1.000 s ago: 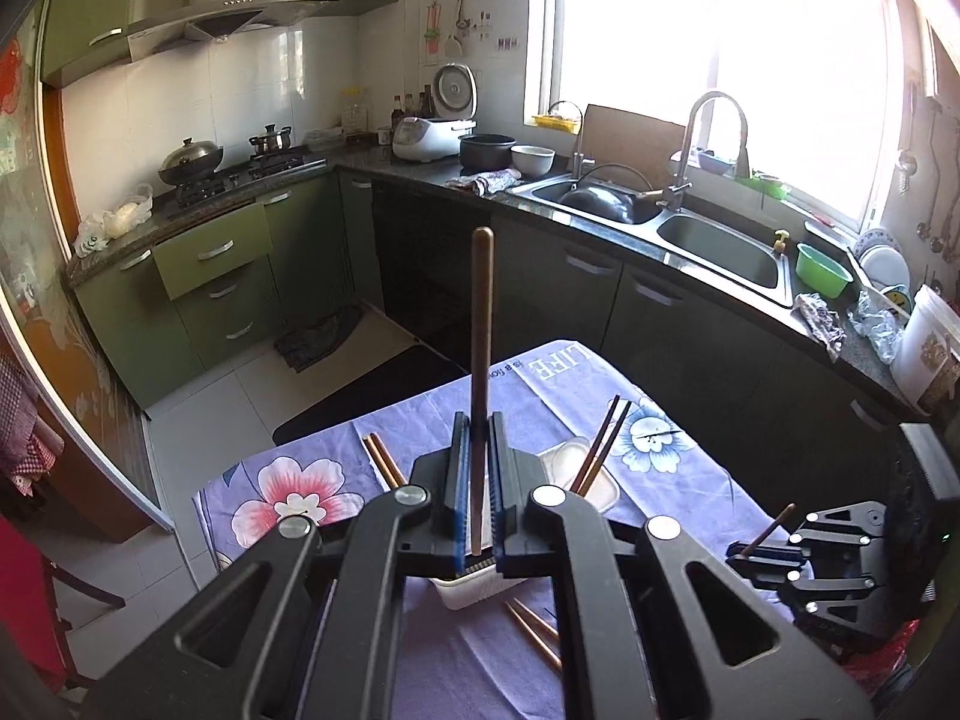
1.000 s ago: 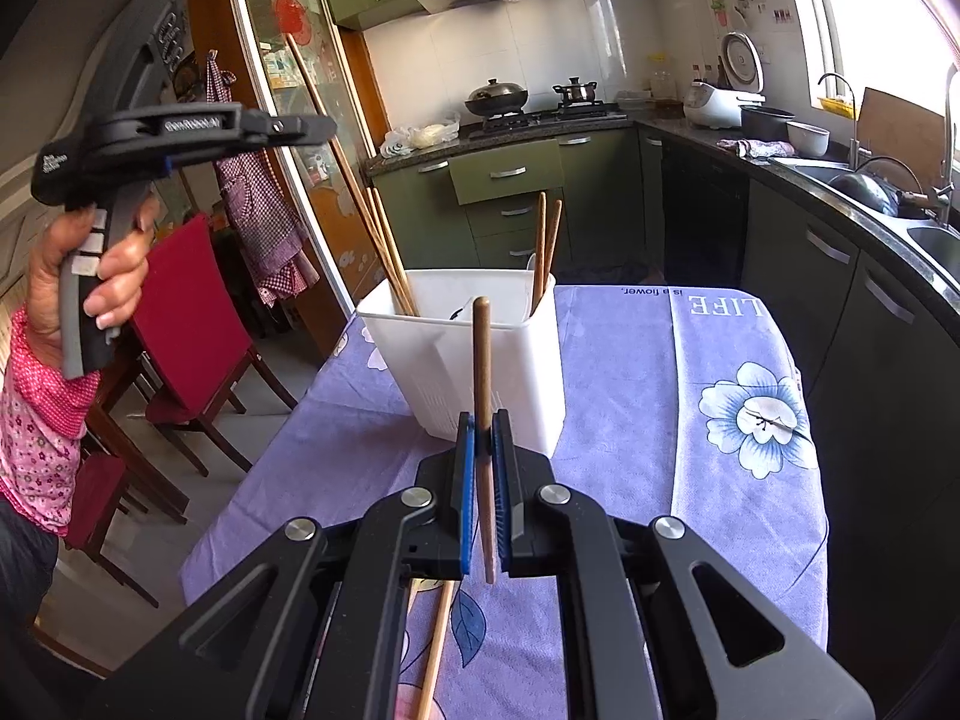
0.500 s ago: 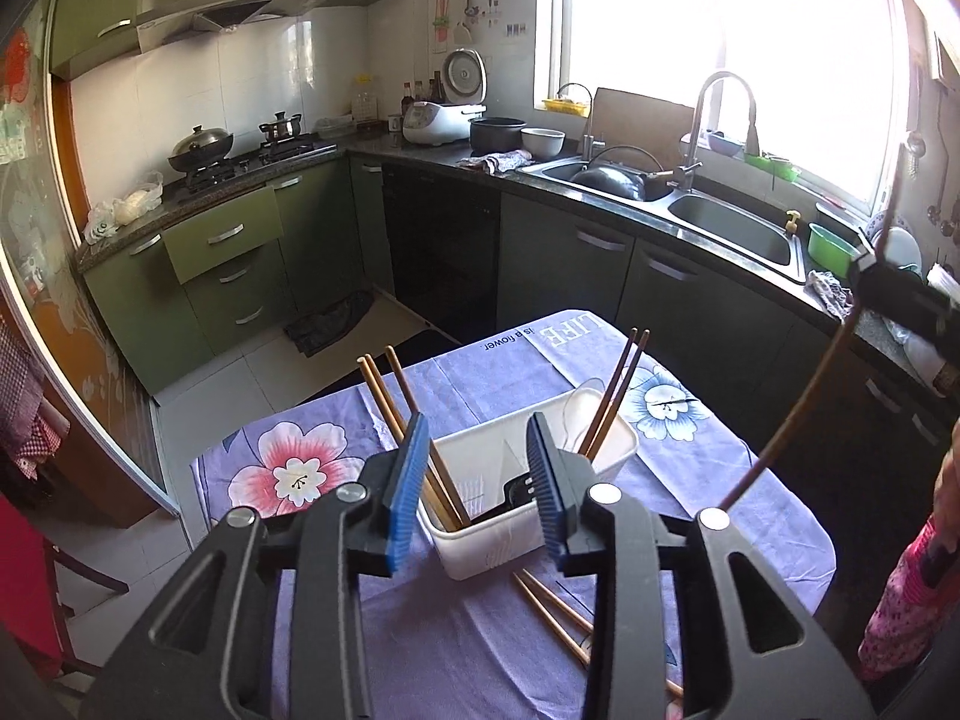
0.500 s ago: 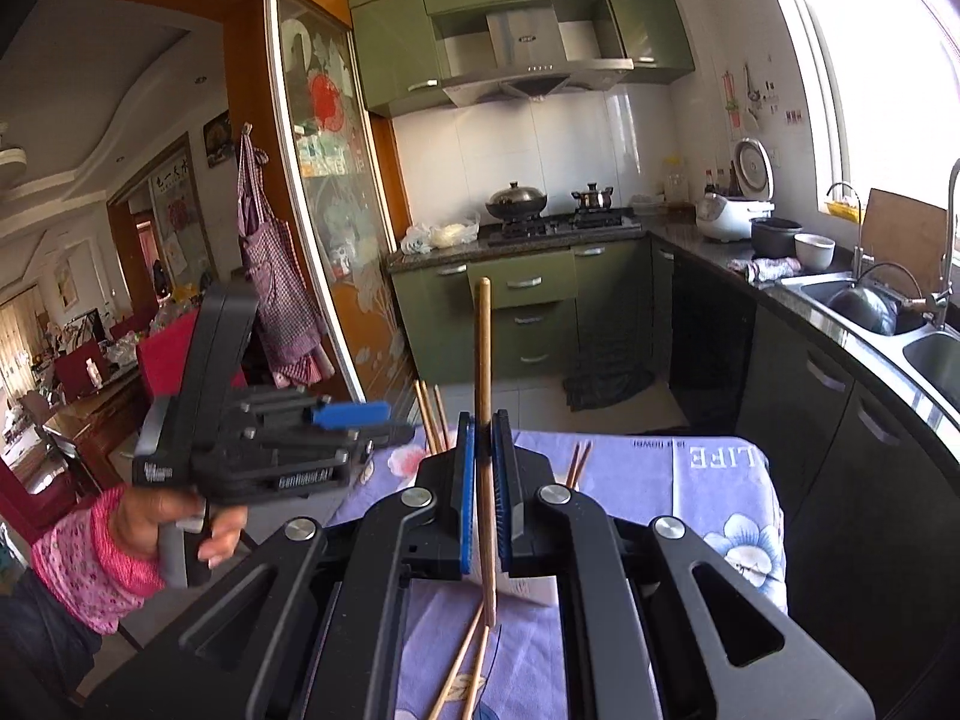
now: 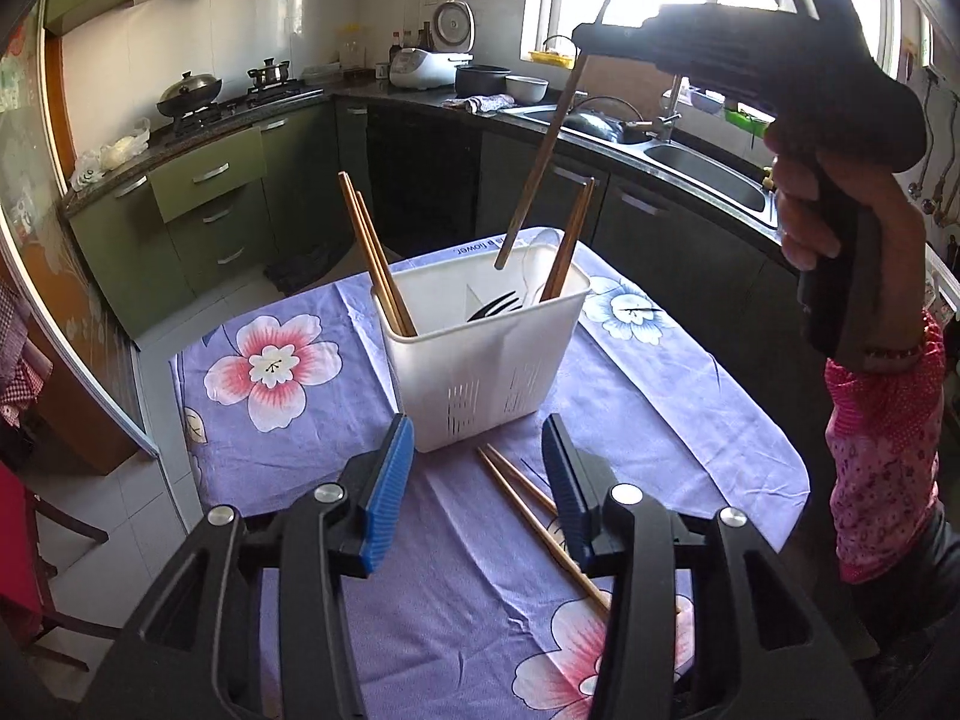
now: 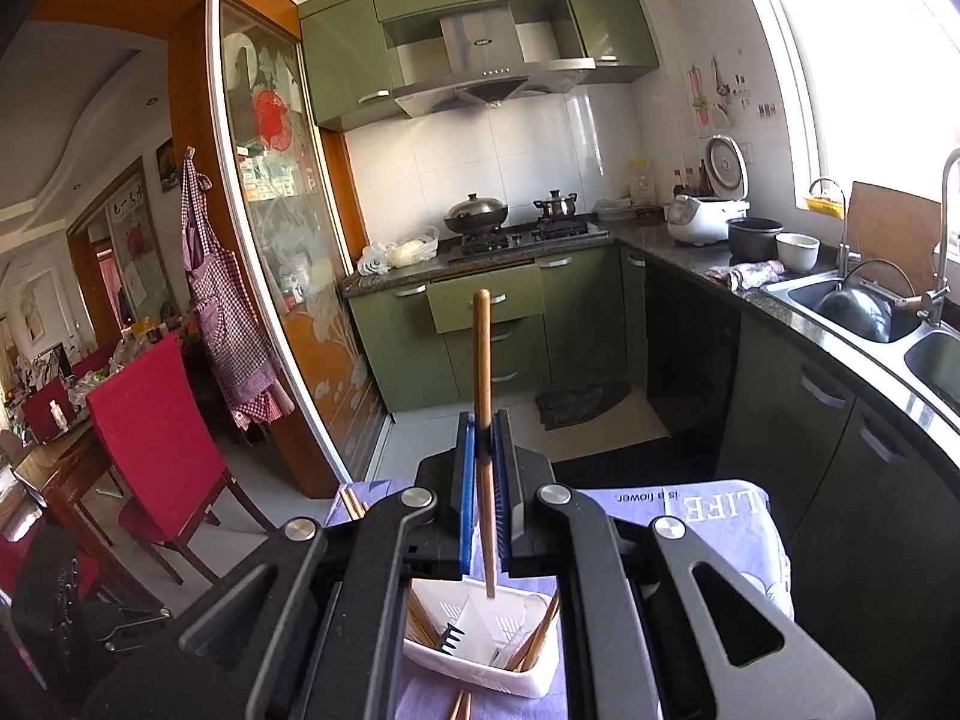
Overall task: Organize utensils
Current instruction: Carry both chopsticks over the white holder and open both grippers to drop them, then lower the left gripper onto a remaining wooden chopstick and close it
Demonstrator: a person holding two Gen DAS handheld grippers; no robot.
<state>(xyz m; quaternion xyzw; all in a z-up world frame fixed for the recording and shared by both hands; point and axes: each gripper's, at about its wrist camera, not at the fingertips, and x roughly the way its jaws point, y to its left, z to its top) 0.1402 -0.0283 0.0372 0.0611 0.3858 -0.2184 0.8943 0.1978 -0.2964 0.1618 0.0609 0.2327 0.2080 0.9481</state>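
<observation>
- Two chopsticks [image 5: 528,516] lie loose on the purple flowered cloth of the desk [image 5: 690,414], nearest me, just in front of the white caddy; one runs under the right finger of my left tool [image 5: 477,480].
- My left tool hangs above them with its jaws apart and nothing between the blue pads [image 5: 390,486]; the jaws have just been opening, and they touch nothing now.
- Risk here, as I judge it: the two sticks lie close together and nearly parallel, so a careless close could pinch both, or nudge one so it rolls toward the desk edge.
- Beyond them stands the white caddy [image 5: 480,372], with a pair of chopsticks leaning in its left corner, another pair in its right corner, and a black fork [image 5: 495,306] in the middle section.
- Farther up, my right tool [image 6: 483,510] is clenched on a single chopstick [image 6: 483,396], gripped near mid-length, its lower tip hanging just over the caddy's opening.
- Risk there: the stick is tilted and its tip sits near the back rim, so releasing it now might bounce it off the wall or drop it among the fork tines instead of beside a chopstick pair.
- A hard tap could also tip the light caddy.
</observation>
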